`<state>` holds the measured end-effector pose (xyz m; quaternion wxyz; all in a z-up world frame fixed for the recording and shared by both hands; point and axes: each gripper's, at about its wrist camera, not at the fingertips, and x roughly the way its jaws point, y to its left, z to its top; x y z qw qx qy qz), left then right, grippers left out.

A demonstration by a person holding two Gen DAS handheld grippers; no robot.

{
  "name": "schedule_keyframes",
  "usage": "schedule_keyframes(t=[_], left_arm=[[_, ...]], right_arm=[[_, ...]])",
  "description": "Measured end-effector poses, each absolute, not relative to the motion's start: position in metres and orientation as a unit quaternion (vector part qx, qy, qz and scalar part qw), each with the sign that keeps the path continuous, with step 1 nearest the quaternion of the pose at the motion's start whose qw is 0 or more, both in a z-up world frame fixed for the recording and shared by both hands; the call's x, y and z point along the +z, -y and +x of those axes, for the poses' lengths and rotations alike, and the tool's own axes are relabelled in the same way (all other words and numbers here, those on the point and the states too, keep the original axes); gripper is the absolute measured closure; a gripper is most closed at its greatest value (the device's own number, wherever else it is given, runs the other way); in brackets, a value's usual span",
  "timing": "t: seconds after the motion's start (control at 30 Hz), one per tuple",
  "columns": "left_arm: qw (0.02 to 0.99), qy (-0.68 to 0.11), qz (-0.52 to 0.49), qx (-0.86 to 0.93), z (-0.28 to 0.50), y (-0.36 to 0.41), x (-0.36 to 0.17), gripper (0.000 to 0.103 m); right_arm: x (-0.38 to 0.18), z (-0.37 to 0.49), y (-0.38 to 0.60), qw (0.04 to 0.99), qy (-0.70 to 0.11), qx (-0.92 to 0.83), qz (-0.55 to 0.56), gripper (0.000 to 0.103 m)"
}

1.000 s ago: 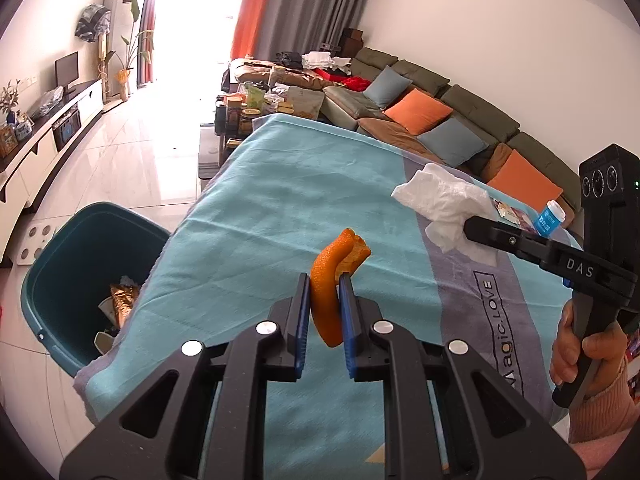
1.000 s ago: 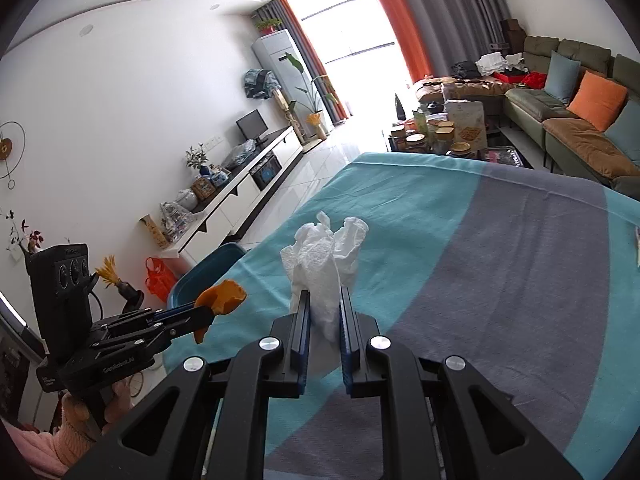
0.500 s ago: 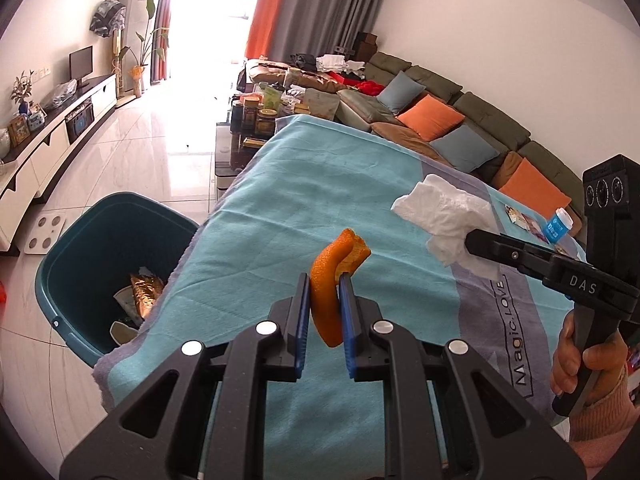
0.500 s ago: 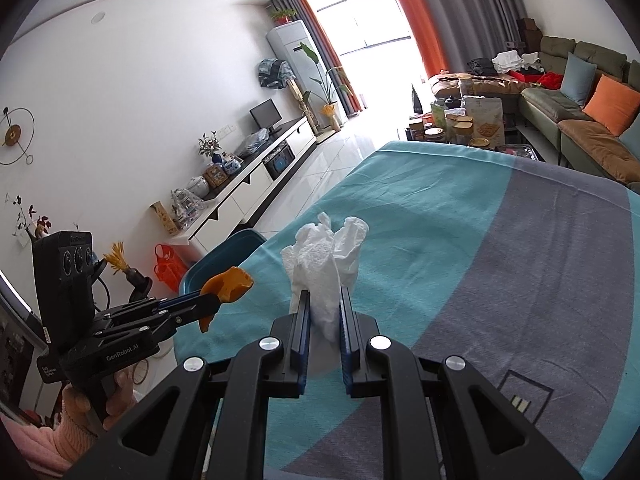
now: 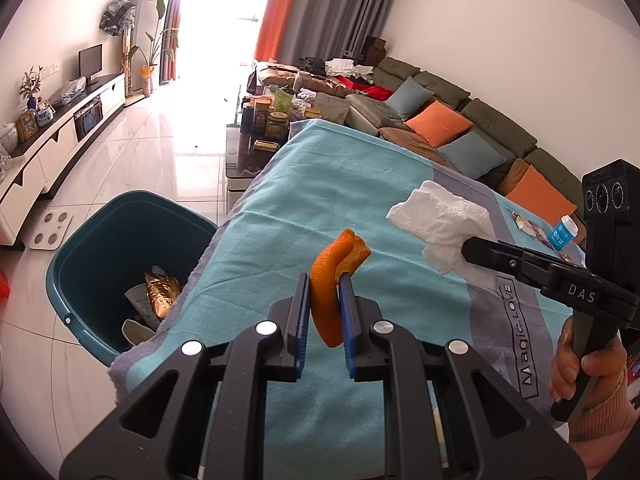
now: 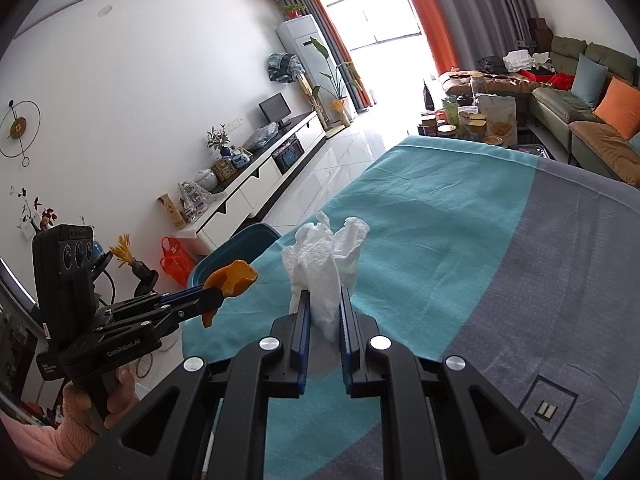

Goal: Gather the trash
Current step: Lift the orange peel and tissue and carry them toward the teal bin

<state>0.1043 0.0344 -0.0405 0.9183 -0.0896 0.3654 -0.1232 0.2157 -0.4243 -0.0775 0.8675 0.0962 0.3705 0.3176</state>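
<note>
the left gripper [image 5: 324,312] is clamping an orange peel [image 5: 334,276] between its blue pads, holding it raised above the teal tablecloth [image 5: 320,184]. the right gripper [image 6: 324,328] is clamping a crumpled white tissue [image 6: 324,264] the same way. both items are being kept clear of the cloth, probably so they can travel to the teal bin [image 5: 100,248] standing on the floor beside the table's left edge, which is already holding wrappers. neither item is over the bin yet; the peel is nearer.
</note>
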Motion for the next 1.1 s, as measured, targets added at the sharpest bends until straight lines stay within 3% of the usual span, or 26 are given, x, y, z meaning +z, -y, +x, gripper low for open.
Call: schedule_keyframes(t=[1.1], left_arm=[[0.925,-0.356,-0.109,-0.074,0.101,-0.077,-0.037,0.088]], right_arm=[[-0.079,0.235,0.375,0.845,-0.382,0.368,0.064,0.091]])
